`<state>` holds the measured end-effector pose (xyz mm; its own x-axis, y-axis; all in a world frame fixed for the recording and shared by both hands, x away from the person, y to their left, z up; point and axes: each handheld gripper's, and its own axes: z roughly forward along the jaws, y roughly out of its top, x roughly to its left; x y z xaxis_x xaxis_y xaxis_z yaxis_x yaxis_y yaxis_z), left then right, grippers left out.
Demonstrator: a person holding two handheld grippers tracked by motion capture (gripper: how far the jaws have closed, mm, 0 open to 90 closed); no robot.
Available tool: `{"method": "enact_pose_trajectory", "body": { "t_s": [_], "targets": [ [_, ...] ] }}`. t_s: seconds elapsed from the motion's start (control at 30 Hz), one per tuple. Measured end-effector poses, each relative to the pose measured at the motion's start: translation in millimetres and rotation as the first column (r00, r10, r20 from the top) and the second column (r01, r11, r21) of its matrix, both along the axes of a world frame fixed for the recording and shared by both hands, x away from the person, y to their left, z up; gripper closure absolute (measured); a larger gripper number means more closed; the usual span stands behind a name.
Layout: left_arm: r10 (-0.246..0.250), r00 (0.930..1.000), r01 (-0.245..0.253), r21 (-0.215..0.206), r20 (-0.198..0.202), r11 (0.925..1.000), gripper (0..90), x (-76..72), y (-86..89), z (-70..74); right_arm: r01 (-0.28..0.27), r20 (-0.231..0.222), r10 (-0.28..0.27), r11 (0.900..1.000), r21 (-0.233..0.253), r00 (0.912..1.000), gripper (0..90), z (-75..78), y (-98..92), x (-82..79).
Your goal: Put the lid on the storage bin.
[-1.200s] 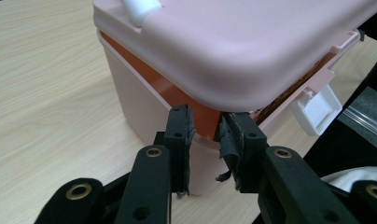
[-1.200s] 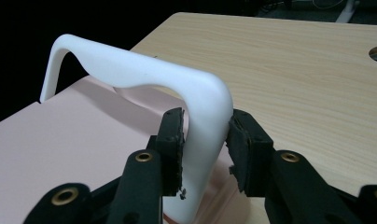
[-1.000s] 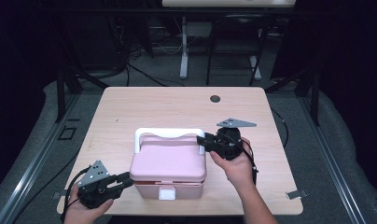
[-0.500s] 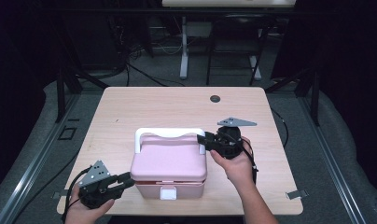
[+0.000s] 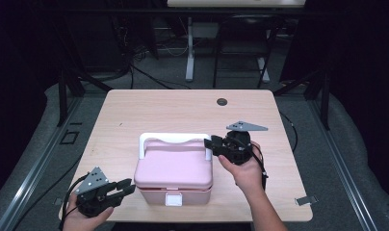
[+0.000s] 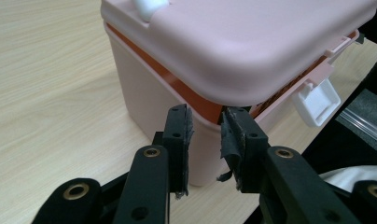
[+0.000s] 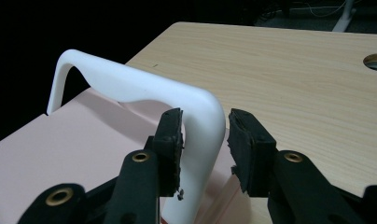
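Left gripper (image 6: 205, 135), jaws narrowly parted, points at the near-left corner of the box (image 5: 173, 171) (contents hidden), near the table (image 5: 183, 110) front edge. Right gripper (image 7: 203, 135) straddles its handle (image 7: 130, 86), jaws not touching it.

pink box (image 6: 252, 51) cut off at the top edge in the left gripper view; contents hidden under its lid (image 5: 175, 163).

Light wooden table (image 5: 135, 120) with a round cable hole (image 5: 222, 102) near its far edge; grey floor (image 5: 327, 159) around it, black cables (image 5: 149, 77) and a white desk leg (image 5: 189, 53) beyond
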<state>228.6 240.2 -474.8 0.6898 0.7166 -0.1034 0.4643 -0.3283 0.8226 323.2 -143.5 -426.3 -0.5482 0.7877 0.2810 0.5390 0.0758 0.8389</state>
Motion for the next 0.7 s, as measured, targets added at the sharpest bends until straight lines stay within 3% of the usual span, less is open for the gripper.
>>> {"method": "enact_pose_trajectory", "body": {
  "t_s": [0.7],
  "targets": [
    [0.014, 0.9999, -0.014, -0.021, -0.004, 0.9997, 71.0, 0.8, 5.1, -3.4, 0.001, 0.019, -0.001, 1.000, 0.011, 0.9998, 62.7, 4.2, -2.4, -4.2]
  ]
}}
